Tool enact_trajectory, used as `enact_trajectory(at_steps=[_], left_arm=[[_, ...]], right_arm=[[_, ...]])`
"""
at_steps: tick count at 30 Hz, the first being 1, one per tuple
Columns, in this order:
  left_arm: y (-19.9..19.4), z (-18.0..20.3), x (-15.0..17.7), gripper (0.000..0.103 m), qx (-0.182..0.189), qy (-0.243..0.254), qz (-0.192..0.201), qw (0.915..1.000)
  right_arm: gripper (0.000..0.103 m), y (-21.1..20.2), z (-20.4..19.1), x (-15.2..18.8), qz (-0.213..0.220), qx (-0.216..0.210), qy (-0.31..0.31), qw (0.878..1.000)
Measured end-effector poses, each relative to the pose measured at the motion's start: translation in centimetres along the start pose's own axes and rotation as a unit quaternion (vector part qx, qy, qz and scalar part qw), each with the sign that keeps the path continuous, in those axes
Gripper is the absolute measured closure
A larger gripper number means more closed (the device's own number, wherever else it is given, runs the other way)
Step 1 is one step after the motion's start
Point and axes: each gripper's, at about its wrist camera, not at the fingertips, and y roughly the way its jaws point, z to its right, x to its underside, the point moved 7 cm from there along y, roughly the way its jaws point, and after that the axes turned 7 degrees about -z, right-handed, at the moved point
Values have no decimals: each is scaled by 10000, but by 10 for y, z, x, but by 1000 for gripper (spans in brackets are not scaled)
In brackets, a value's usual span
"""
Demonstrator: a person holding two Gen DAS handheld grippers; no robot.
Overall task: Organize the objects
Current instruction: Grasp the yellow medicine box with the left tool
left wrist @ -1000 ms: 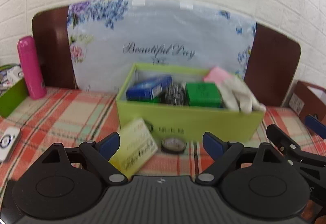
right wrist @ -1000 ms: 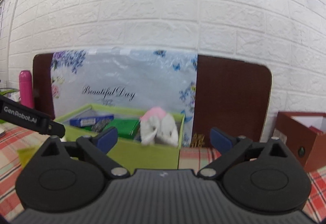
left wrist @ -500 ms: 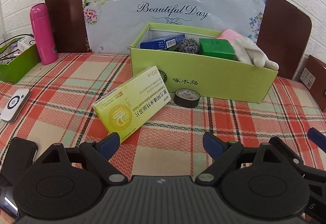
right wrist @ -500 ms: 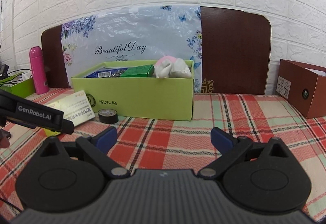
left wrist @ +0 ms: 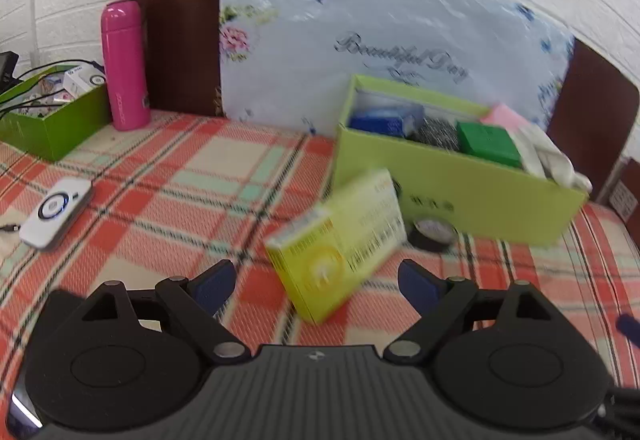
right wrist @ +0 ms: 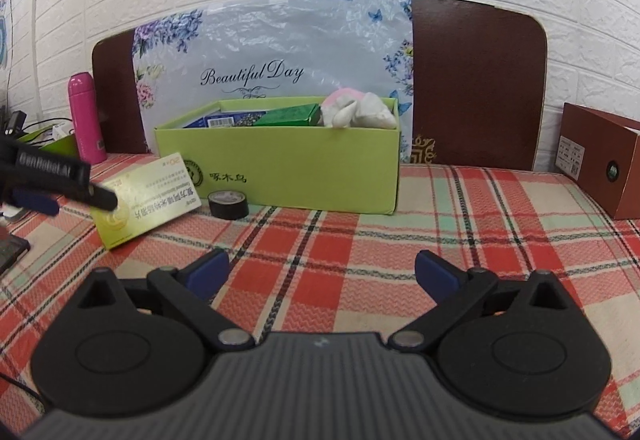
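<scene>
A yellow-green medicine box [left wrist: 340, 244] [right wrist: 146, 197] lies on the plaid tablecloth, leaning against the lime storage box [left wrist: 452, 195] [right wrist: 280, 163]. A black tape roll [left wrist: 432, 234] [right wrist: 228, 203] sits beside it at the storage box's front wall. Inside the storage box are a blue carton [left wrist: 386, 119], a metal scourer, a green carton [left wrist: 488, 143] and white gloves [right wrist: 360, 113]. My left gripper [left wrist: 316, 286] is open, just short of the medicine box, and shows at the left of the right wrist view. My right gripper [right wrist: 322, 274] is open over bare cloth, right of the tape.
A pink bottle [left wrist: 124, 65] and a green tray [left wrist: 52, 115] of small items stand at the back left. A white device [left wrist: 56, 211] lies on the cloth at left. A brown box [right wrist: 600, 163] stands at right. A floral bag leans on a dark headboard behind.
The left gripper has turned left and come lower and closer to the medicine box, with motion blur. The right gripper has pulled back slightly; the storage box looks a little farther.
</scene>
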Motion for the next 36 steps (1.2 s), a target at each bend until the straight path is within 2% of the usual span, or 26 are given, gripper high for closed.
enact_trajectory(at_steps=[5, 6, 7, 8, 9, 10, 12, 14, 19, 23, 25, 28, 31, 34, 35, 36], left_arm=[[38, 1, -20, 12, 219, 184, -299, 9991], [45, 2, -19, 15, 252, 224, -364, 9988], [48, 4, -16, 40, 346, 233, -441, 9982], [46, 6, -12, 49, 421, 207, -492, 9977], [42, 10, -7, 60, 654, 176, -497, 9965], [35, 15, -1, 65, 1002, 143, -550, 9933], [23, 29, 13, 65, 1412, 137, -606, 9880], [13, 42, 25, 65, 1469, 315, -551, 9871], [9, 55, 40, 47, 1661, 432, -609, 9833], [9, 51, 41, 36, 1625, 344, -624, 9841], [6, 43, 37, 27, 1528, 184, -518, 9867], [9, 40, 26, 23, 1468, -77, -457, 9881], [23, 56, 19, 18, 1495, -38, -563, 9871], [45, 73, 23, 18, 1268, 303, -715, 9889], [52, 73, 28, 23, 1182, 378, -861, 9885], [56, 71, 33, 33, 1127, 382, -954, 9883]], right_arm=[[2, 0, -4, 2, -36, -7, -88, 10000], [2, 1, -4, 2, -48, 2, -82, 10000], [2, 1, -3, 2, -62, 11, -75, 10000], [2, 2, -3, 2, -81, 19, -65, 9999], [2, 2, -2, 3, -95, 29, -58, 9999], [2, 3, -1, 3, -105, 42, -52, 9999], [2, 7, 2, 4, -172, 64, -8, 9998], [2, 13, 2, 4, -264, 42, 36, 9996], [2, 17, 1, 5, -295, 47, -25, 9995], [2, 22, 4, 7, -365, 57, 49, 9993], [2, 24, 5, 6, -376, 69, 42, 9993], [2, 28, 5, 4, -368, 97, 8, 9993], [2, 34, 8, 0, -384, 213, 26, 9990], [2, 36, 9, -1, -393, 236, -5, 9990], [2, 36, 9, -1, -392, 251, -35, 9989], [2, 36, 9, -2, -384, 275, -66, 9989]])
